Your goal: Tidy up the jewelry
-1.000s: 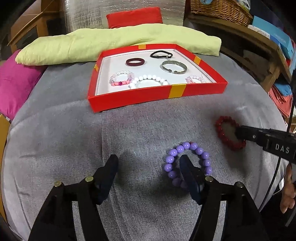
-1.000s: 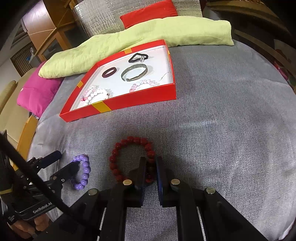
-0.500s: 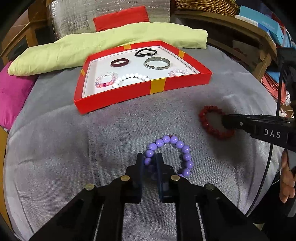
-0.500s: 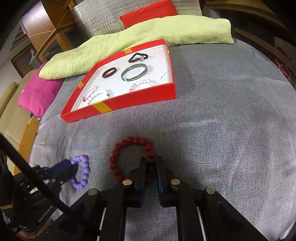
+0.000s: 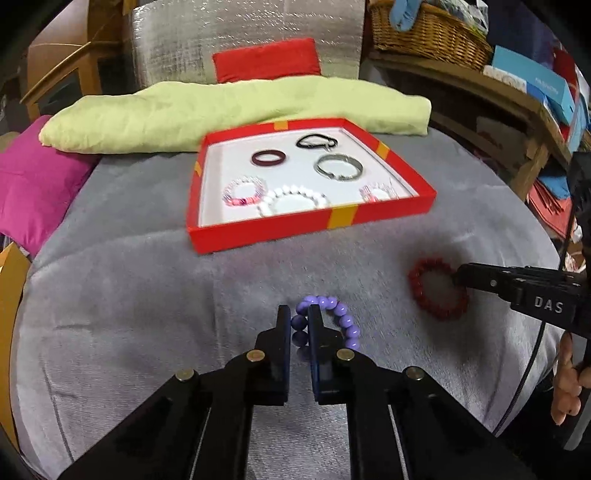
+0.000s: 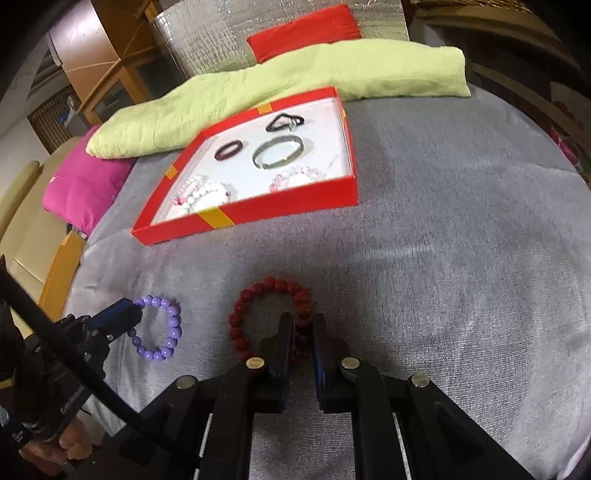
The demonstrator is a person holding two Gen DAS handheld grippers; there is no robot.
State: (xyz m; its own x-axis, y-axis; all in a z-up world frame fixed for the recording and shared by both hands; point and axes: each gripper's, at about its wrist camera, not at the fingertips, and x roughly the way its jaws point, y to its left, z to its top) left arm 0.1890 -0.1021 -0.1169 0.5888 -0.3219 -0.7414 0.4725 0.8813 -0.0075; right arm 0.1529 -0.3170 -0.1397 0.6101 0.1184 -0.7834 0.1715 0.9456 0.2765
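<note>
My left gripper [image 5: 298, 321] is shut on a purple bead bracelet [image 5: 341, 321], holding it a little above the grey cloth [image 5: 129, 314]; the bracelet also shows in the right wrist view [image 6: 168, 326]. My right gripper [image 6: 303, 325] is shut on a dark red bead bracelet [image 6: 255, 299], seen from the left wrist view too [image 5: 424, 291]. A red tray [image 5: 280, 229] with a white floor lies beyond and holds several bracelets and rings; it also shows in the right wrist view [image 6: 258, 214].
A long yellow-green cushion [image 5: 207, 114] lies behind the tray, a magenta pillow [image 5: 37, 177] at the left edge, a red pad [image 5: 266, 61] at the back. Wooden shelves with a wicker basket [image 5: 428, 33] stand at the right.
My left gripper went from open beside the purple bracelet to shut on it and has lifted it. My right gripper stayed shut on the red bracelet and has risen a little.
</note>
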